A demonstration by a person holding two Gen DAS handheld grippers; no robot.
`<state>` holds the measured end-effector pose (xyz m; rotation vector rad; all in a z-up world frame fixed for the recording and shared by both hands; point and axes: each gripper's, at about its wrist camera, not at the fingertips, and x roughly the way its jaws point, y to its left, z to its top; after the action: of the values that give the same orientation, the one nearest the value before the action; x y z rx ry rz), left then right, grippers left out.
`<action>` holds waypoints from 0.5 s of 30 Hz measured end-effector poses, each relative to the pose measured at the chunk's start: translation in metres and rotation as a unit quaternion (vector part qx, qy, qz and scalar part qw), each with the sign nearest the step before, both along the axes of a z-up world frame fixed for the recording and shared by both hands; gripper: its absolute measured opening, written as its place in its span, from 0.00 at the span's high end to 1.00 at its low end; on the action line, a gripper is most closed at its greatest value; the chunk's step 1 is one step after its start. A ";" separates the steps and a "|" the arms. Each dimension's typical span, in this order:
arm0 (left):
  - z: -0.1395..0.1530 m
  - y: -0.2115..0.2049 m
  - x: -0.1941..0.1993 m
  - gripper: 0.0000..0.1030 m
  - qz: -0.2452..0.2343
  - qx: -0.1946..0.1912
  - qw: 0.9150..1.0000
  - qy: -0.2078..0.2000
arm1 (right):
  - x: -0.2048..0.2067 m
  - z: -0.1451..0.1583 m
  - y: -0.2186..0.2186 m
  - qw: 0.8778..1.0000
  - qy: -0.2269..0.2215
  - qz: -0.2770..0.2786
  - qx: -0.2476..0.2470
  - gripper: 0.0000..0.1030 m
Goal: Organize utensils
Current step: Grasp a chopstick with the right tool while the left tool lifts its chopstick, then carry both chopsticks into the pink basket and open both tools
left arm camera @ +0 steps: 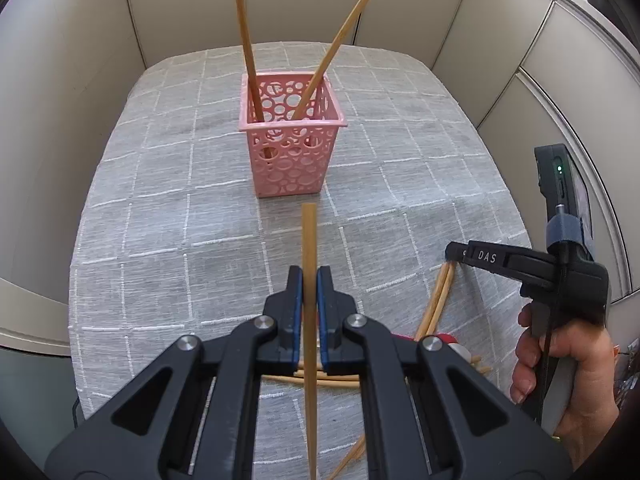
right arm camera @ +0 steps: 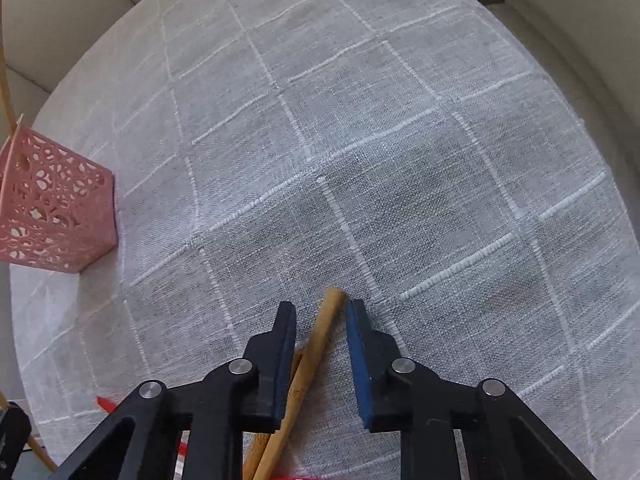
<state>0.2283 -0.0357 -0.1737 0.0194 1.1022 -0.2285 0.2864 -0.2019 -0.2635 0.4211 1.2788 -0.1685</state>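
Observation:
A pink perforated basket stands mid-table with two wooden chopsticks leaning in it. My left gripper is shut on another chopstick, held nearly upright above the cloth, in front of the basket. In the right wrist view my right gripper points down at the cloth. Its jaws straddle the thick end of a chopstick lying there, with a gap still showing at the blue pad on the right. The left wrist view has the right gripper over a loose pair of chopsticks.
Grey checked tablecloth covers the table. More chopsticks lie under my left gripper, beside a red and white object. A person's hand holds the right gripper's handle. The basket sits far left in the right wrist view. Beige panels enclose the table.

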 end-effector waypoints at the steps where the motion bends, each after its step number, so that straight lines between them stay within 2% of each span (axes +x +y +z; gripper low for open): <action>1: 0.000 0.000 0.000 0.92 0.000 0.002 1.000 0.000 | 0.000 0.000 0.003 1.000 -0.004 0.000 -0.006 0.86; 4: 0.000 0.003 -0.001 0.92 0.006 0.008 1.000 -0.002 | 0.000 0.000 0.008 1.000 -0.016 0.006 -0.013 0.88; 7: 0.002 0.007 -0.002 0.92 0.011 0.007 1.000 -0.005 | -0.003 0.001 0.011 1.000 -0.024 0.008 0.003 0.90; 8: 0.003 0.009 -0.002 0.92 0.013 0.006 1.000 -0.008 | -0.007 0.005 0.003 1.000 -0.026 0.009 0.011 0.91; 15: 0.022 0.021 -0.010 0.92 0.028 -0.001 0.999 -0.036 | -0.025 0.042 0.020 0.996 -0.073 0.045 0.006 0.93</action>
<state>0.2187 -0.0148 -0.1515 -0.0039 1.0302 -0.1774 0.2612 -0.1820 -0.2214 0.3784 1.1535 -0.0537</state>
